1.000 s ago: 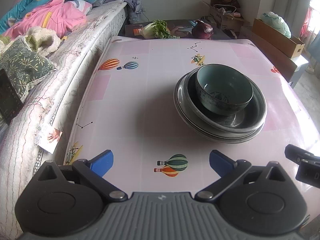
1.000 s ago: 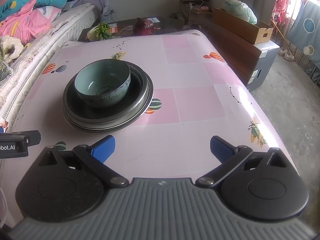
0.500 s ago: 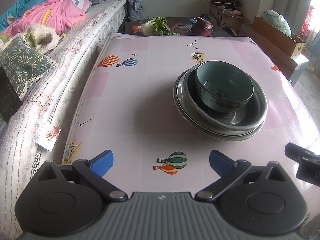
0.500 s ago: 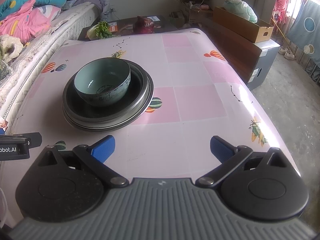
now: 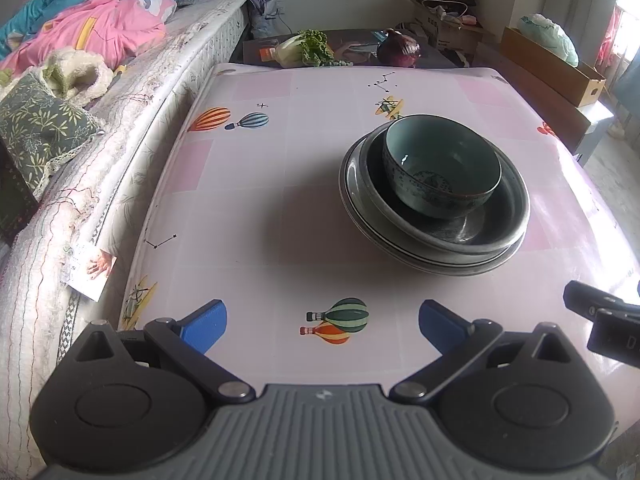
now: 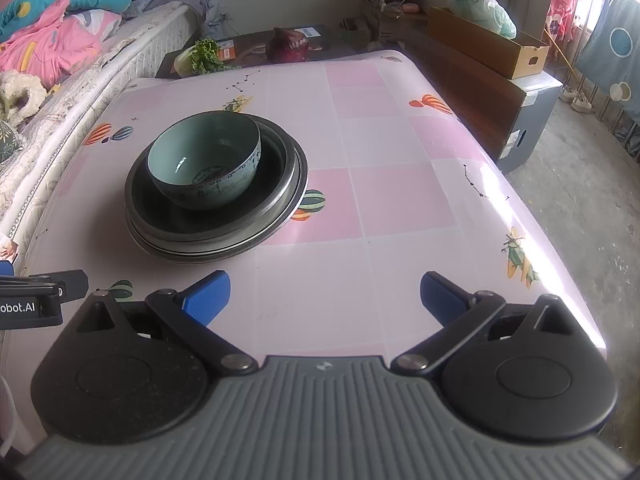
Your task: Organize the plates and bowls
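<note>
A teal bowl (image 5: 442, 170) (image 6: 205, 166) sits inside a stack of dark grey plates (image 5: 496, 242) (image 6: 280, 208) on the pink table (image 5: 260, 208) (image 6: 400, 200). My left gripper (image 5: 322, 324) hovers over the near edge of the table, open and empty, with the stack ahead and to its right. My right gripper (image 6: 324, 294) is open and empty too, with the stack ahead on its left. Each gripper's black body shows at the edge of the other's view.
A bed (image 5: 80, 92) with bedding and pillows runs along the table's left side. Beyond the far edge a low dark table (image 5: 352, 46) holds greens and a red cabbage. A cardboard box (image 6: 488, 42) on a wooden cabinet stands to the right, with bare floor (image 6: 592, 200) beside it.
Both views have crept slightly forward and tilted, so the stack sits a little lower in the frame. The bowl and plates have not moved; both grippers stay open.
</note>
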`<state>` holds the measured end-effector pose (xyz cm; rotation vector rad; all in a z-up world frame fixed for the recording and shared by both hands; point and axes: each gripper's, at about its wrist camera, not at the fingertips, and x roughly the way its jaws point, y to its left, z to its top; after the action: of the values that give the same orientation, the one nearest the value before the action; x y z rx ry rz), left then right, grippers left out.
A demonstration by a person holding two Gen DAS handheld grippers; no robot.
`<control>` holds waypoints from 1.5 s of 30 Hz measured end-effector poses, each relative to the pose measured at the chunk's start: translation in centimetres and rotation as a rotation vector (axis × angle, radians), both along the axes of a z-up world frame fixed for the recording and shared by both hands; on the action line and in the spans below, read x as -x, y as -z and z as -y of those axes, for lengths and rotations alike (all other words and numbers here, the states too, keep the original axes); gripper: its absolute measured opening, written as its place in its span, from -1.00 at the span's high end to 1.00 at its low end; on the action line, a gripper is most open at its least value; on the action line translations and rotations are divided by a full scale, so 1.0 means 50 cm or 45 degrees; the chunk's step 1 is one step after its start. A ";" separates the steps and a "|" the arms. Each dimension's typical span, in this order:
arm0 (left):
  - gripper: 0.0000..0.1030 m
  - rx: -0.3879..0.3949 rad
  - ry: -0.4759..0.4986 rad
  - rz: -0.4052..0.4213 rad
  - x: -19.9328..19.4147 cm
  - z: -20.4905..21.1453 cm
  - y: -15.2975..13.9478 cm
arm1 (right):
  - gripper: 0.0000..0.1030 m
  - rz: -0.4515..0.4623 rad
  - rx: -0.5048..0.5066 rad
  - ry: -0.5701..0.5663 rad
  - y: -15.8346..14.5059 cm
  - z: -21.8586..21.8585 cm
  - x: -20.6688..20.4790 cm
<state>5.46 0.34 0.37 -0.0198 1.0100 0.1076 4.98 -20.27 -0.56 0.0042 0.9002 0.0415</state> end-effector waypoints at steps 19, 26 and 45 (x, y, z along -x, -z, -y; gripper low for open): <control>-0.99 0.005 0.018 -0.017 -0.002 0.007 0.005 | -0.97 -0.009 -0.005 0.005 0.003 0.004 -0.002; -0.99 0.005 0.018 -0.017 -0.002 0.007 0.005 | -0.97 -0.008 -0.004 0.005 0.003 0.004 -0.002; -0.99 0.004 0.018 -0.017 -0.003 0.007 0.004 | -0.97 -0.011 -0.004 -0.003 0.006 -0.001 -0.005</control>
<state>5.59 -0.01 0.17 -0.0145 1.0232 0.0933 5.24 -20.20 -0.84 0.0065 0.9087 0.0453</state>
